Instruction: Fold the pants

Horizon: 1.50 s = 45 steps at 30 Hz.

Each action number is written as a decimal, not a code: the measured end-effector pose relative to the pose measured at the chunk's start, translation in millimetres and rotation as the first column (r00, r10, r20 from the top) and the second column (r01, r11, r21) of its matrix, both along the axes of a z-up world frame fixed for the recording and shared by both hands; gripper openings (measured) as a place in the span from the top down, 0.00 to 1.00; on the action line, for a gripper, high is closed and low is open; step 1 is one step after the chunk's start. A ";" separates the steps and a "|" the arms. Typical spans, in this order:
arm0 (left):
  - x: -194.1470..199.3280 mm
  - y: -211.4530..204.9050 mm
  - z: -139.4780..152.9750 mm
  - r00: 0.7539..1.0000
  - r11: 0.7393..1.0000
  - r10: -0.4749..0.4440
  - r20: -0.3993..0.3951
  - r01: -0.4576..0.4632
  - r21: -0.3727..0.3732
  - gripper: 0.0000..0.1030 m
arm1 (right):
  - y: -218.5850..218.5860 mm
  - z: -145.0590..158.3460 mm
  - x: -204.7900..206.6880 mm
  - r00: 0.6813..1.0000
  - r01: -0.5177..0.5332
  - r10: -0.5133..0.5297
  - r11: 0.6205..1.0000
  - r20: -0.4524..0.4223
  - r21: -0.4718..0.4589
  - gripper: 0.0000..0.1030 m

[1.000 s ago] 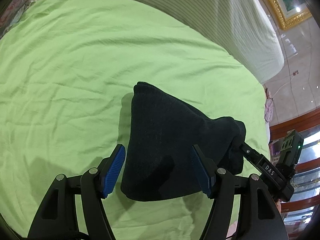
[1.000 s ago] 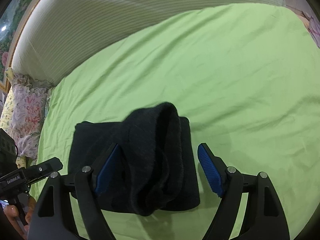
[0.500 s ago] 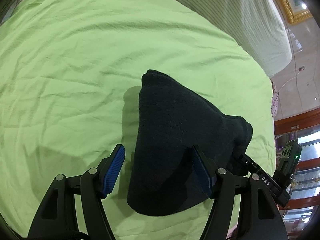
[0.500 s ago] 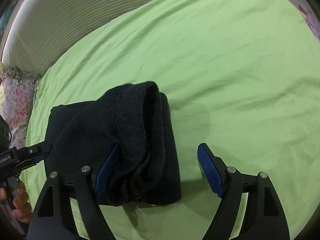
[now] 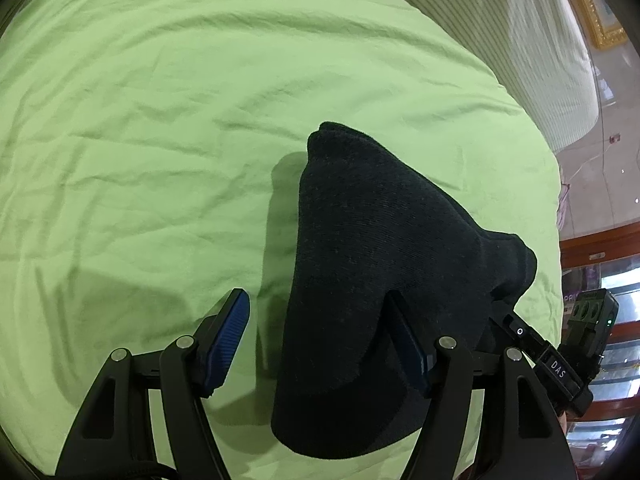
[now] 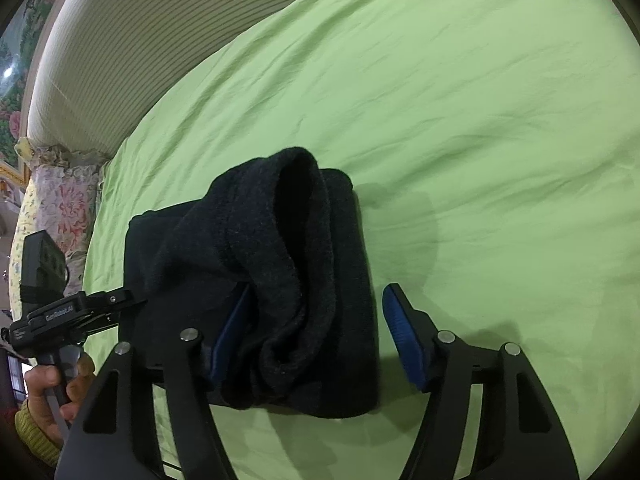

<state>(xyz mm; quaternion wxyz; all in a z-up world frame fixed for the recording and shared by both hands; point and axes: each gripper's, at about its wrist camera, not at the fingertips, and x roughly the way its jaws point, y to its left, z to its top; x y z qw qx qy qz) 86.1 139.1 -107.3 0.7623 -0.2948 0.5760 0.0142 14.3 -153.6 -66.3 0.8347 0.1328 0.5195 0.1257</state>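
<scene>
A: What's the cloth like?

B: The pants [image 5: 384, 280] are black, a thick fuzzy knit, folded into a chunky bundle. From the right wrist a rolled, tube-like cuff end [image 6: 296, 248] humps over a flatter folded layer. They lie on a bed under a light green sheet [image 5: 160, 120], smooth cotton with fine creases. Behind it runs a padded, striped headboard [image 6: 120, 48], and a floral pillow [image 6: 60, 204] sits at the bed's edge.

A: And the tools?

B: The left tool [image 5: 320, 340] has its ribbed blue pads apart: one pad stands over bare sheet, the other lies against the bundle's top, so nothing is clamped. The right tool [image 6: 316, 336] is also apart, though its jaws have just been closing. Its left pad is tucked under the rolled cuff, its right pad [image 6: 400, 340] stands clear beside the fabric; the bundle lies between them, unpinched.

A: Any change from a second ago?

B: Both tools have dropped closer; the pants fill more of each view. A hand [image 6: 56, 384] in a yellow cuff grips the left tool's handle.
</scene>
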 end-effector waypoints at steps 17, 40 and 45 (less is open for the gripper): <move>-2.2 -8.7 43.2 0.992 0.998 -0.057 0.108 0.058 -0.005 0.74 | -1.2 24.2 -13.2 0.998 -0.031 0.024 0.992 0.065 0.122 0.60; 6.6 126.4 80.3 0.967 0.982 0.156 0.200 -0.173 0.070 0.74 | 115.9 44.5 72.3 0.961 -0.256 0.239 0.960 0.141 0.113 0.60; 9.7 136.5 63.5 0.971 0.979 0.170 0.168 -0.187 0.086 0.74 | 129.8 33.4 80.1 0.958 -0.276 0.267 0.957 0.104 0.089 0.59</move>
